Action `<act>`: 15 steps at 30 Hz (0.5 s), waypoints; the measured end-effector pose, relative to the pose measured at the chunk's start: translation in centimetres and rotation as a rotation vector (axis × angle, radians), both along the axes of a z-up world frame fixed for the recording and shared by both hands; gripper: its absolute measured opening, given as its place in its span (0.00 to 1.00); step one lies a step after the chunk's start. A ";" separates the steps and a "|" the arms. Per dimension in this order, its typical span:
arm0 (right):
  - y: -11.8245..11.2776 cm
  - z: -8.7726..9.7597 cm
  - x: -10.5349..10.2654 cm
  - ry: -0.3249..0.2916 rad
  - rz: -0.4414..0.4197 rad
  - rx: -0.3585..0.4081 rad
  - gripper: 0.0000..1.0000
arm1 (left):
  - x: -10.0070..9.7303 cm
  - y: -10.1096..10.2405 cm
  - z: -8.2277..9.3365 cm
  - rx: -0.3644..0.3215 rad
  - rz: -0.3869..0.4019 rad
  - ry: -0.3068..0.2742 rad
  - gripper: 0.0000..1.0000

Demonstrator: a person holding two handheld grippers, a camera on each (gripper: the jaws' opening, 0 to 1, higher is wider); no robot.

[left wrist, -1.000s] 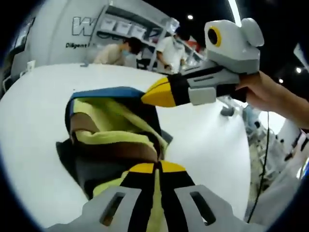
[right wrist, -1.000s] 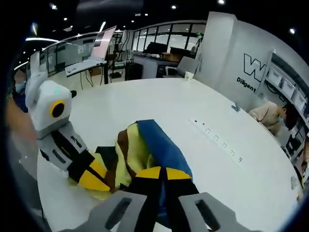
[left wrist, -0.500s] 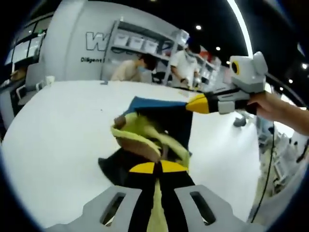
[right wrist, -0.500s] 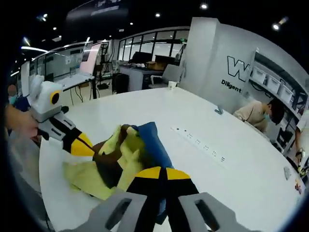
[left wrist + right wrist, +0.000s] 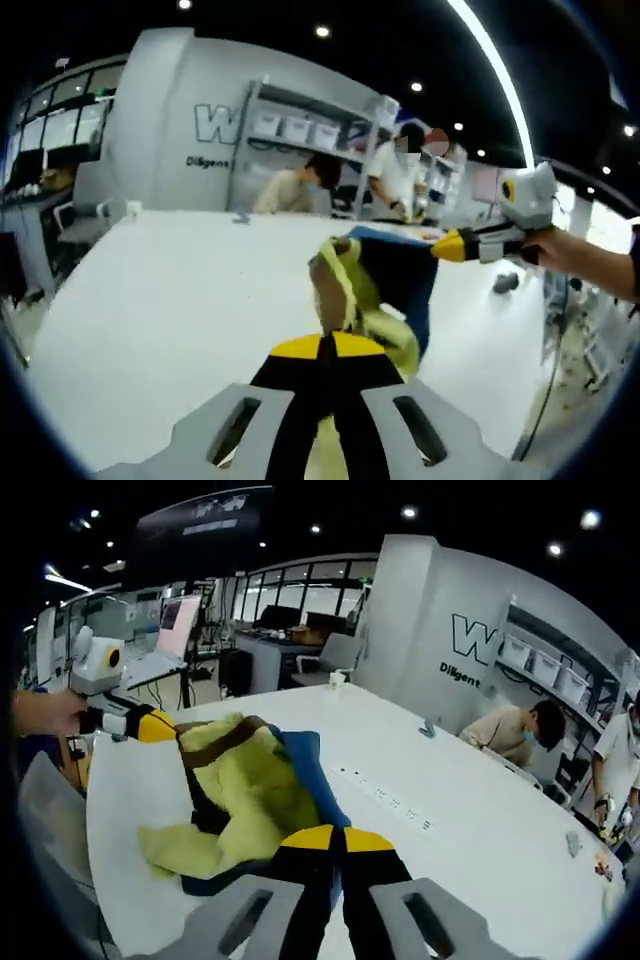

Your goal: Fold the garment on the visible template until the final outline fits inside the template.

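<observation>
Now | both hand-held grippers (left point(image 5: 322, 347), right point(image 5: 337, 838)) clamped on garment point(image 5: 245, 785) edges | table point(image 5: 480, 830)

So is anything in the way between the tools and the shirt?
Nothing visible. Both tools are already clamped on the garment: the right tool pinches its near edge, and the left tool grips the far side, holding it stretched above the white table.

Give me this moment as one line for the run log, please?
stage: garment lifted, unfolded | left gripper: shut on garment | right gripper: shut on garment | surface: white table | template: cannot tell
</observation>
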State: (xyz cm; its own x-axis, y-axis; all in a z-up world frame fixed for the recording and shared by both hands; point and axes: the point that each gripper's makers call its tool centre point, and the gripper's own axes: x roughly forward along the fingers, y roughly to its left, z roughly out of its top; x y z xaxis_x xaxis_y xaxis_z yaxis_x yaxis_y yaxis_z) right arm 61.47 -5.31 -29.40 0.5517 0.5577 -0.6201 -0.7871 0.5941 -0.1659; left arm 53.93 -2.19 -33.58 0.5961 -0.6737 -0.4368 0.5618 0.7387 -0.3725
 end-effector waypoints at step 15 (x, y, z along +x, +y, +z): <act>-4.0 6.3 -0.2 -0.083 -0.124 0.086 0.00 | 0.3 7.1 6.6 0.047 0.154 -0.126 0.00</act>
State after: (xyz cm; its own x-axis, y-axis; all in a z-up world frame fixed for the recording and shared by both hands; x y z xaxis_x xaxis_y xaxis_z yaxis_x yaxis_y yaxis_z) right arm 61.26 -9.36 -23.06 0.6672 0.5314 -0.5220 -0.6925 0.7007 -0.1718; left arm 54.26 4.91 -27.00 0.7425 -0.5512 -0.3807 0.4812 0.8342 -0.2693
